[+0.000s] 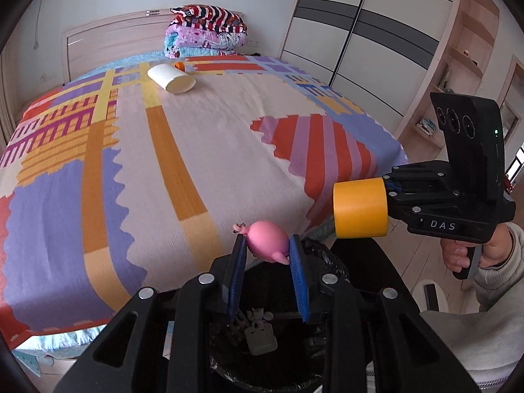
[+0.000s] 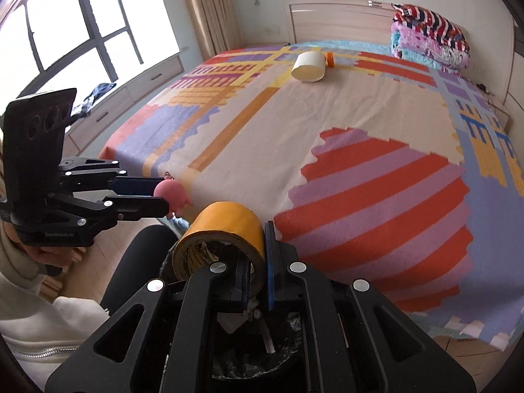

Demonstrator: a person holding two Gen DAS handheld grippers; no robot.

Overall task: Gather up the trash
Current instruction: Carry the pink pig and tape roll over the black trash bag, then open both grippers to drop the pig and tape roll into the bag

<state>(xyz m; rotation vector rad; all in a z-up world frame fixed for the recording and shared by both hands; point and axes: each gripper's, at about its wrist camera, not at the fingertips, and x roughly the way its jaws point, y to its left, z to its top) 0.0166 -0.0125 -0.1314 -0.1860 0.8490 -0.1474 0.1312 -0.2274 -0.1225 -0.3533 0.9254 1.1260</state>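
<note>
Room: bedroom, with a bed [image 1: 183, 150] under a bright patchwork cover, folded quilts [image 1: 206, 32] stacked by the headboard, a wardrobe [image 1: 353, 32] on one side and a window [image 2: 65, 26] on the other.
Bin: a black-lined trash bin [image 1: 314, 255] stands on the floor at the foot of the bed, right under both tongs; some scraps already lie inside.
Left tongs [image 1: 267, 249]: pinching a small pink pig toy [image 1: 267, 240] between the blue pads, held over the bin mouth.
Right tongs [image 2: 258, 262]: clamped on the wall of a yellow tape roll [image 2: 222, 232], one finger inside the core and one outside, also above the bin.
Left on the bed: a white paper roll [image 1: 170, 78] and a small orange thing [image 1: 179, 65] just behind it, both well up toward the quilts.
Step in hand: dropping both held pieces into the bin, by my reading.
Doing it well: bring each piece over the middle of the opening, not the rim; the pig looks closer to the bed edge, so it wants a nudge toward the bin centre. Spread the tongs fully so the tape roll slides off the inner finger rather than hanging on it.
Risk: the roll could bounce off the liner's edge and roll away.
</note>
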